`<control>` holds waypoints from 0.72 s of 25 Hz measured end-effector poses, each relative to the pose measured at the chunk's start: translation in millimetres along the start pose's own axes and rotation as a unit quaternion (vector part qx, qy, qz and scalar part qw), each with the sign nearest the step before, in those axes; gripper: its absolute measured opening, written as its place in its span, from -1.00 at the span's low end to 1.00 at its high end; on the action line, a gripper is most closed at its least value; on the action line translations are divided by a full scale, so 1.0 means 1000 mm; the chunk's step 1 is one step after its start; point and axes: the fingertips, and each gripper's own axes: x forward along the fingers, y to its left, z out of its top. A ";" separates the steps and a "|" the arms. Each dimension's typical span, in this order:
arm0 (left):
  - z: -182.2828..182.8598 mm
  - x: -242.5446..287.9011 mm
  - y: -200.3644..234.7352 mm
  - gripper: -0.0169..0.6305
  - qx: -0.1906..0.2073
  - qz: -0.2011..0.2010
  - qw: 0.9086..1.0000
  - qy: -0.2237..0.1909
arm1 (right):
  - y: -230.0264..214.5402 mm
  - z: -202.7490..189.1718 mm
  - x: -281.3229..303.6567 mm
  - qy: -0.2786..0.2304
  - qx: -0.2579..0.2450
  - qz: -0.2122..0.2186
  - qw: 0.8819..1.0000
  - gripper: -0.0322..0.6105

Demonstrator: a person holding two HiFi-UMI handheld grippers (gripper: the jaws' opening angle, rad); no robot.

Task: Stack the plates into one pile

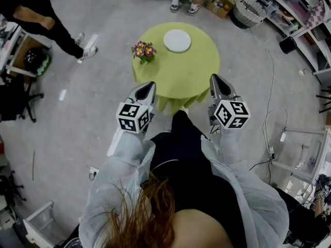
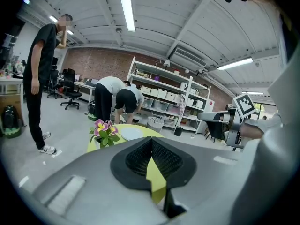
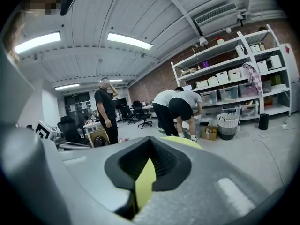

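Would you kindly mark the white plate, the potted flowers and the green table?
white plate (image 1: 177, 40), head view, its centre.
potted flowers (image 1: 144, 50), head view, the blossoms.
green table (image 1: 197, 68), head view, bare cloth.

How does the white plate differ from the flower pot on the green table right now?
The plate is white, flat and low; the flower pot stands upright, with pink-purple flowers and green leaves. The plate lies toward the far side of the tabletop, in from the rim; the flower pot sits at the left edge in the head view. Both rest on the green table, apart from each other.
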 end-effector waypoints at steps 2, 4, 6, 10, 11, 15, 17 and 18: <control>-0.001 0.000 -0.001 -0.91 -0.002 0.003 1.000 -0.002 | 0.000 -0.007 0.001 0.014 -0.013 0.002 1.000 -0.90; -0.001 0.002 -0.002 -0.91 -0.002 0.005 1.000 -0.003 | 0.000 -0.013 0.003 0.024 -0.021 0.007 0.999 -0.90; 0.000 0.005 -0.002 -0.91 -0.002 0.006 1.000 -0.004 | 0.000 -0.016 0.005 0.028 -0.021 0.015 0.999 -0.89; 0.002 0.009 -0.005 -0.91 -0.007 0.004 1.000 -0.008 | 0.000 -0.019 0.007 0.030 -0.028 0.021 0.999 -0.90; 0.002 0.010 -0.006 -0.91 -0.007 0.003 1.000 -0.009 | -0.001 -0.019 0.007 0.030 -0.027 0.019 0.999 -0.90; 0.004 0.012 -0.008 -0.91 -0.008 -0.001 1.000 -0.011 | -0.003 -0.020 0.006 0.030 -0.028 0.017 0.999 -0.90; 0.005 0.014 -0.010 -0.91 -0.008 -0.003 1.000 -0.010 | -0.004 -0.021 0.005 0.031 -0.029 0.015 0.999 -0.90; 0.005 0.015 -0.011 -0.91 -0.008 -0.003 1.000 -0.010 | -0.005 -0.022 0.004 0.031 -0.026 0.015 0.999 -0.90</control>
